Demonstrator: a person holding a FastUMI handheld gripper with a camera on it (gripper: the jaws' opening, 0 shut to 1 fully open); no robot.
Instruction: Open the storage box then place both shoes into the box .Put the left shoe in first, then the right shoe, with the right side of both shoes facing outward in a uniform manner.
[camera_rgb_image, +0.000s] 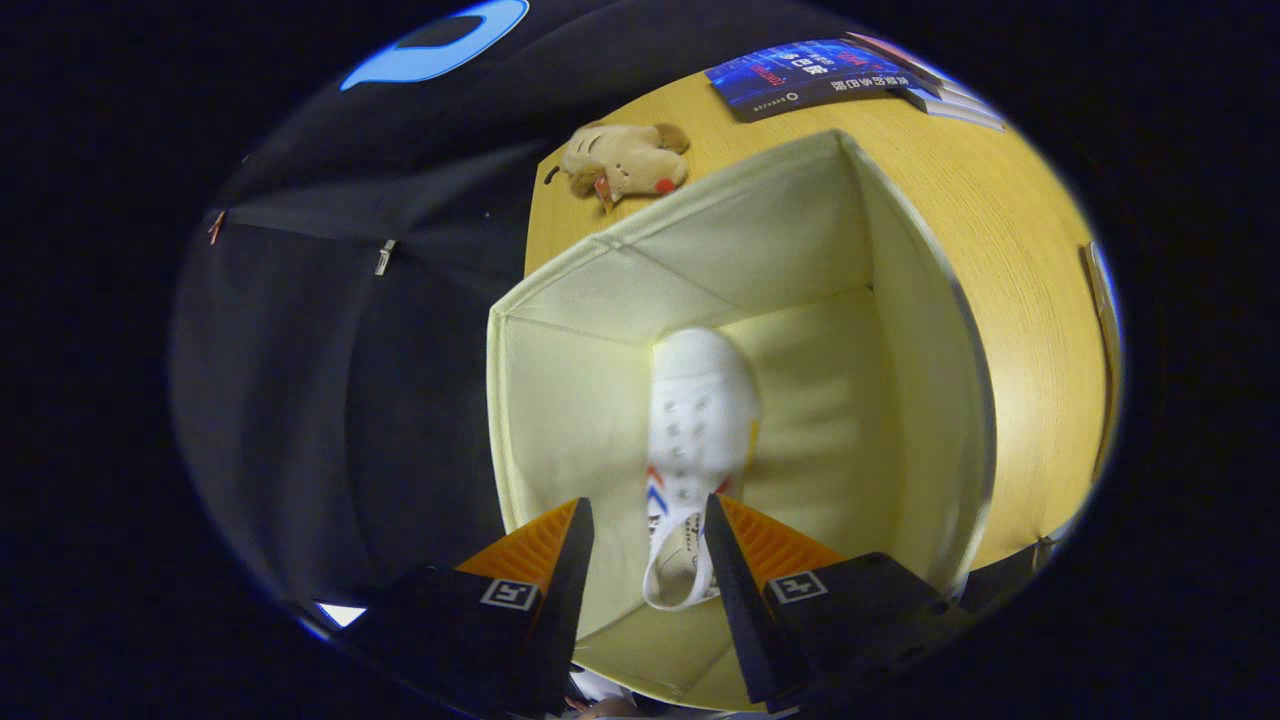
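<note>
I look down into the open cream storage box (760, 230), which stands on a wooden table (1010, 280). A white shoe (700, 410) with red and blue marks on its side is inside the box, its toe pointing away from me toward the far wall. Its heel opening lies between my fingers. My gripper (648, 500) is above the box's near side and is open. The right finger is at the shoe's collar, and a gap shows between the left finger and the shoe. The shoe looks slightly blurred.
A tan plush toy (625, 160) lies on the table just beyond the box's far corner. Several books (820, 75) are stacked at the table's far end. Black cloth hangs beside the table on the left.
</note>
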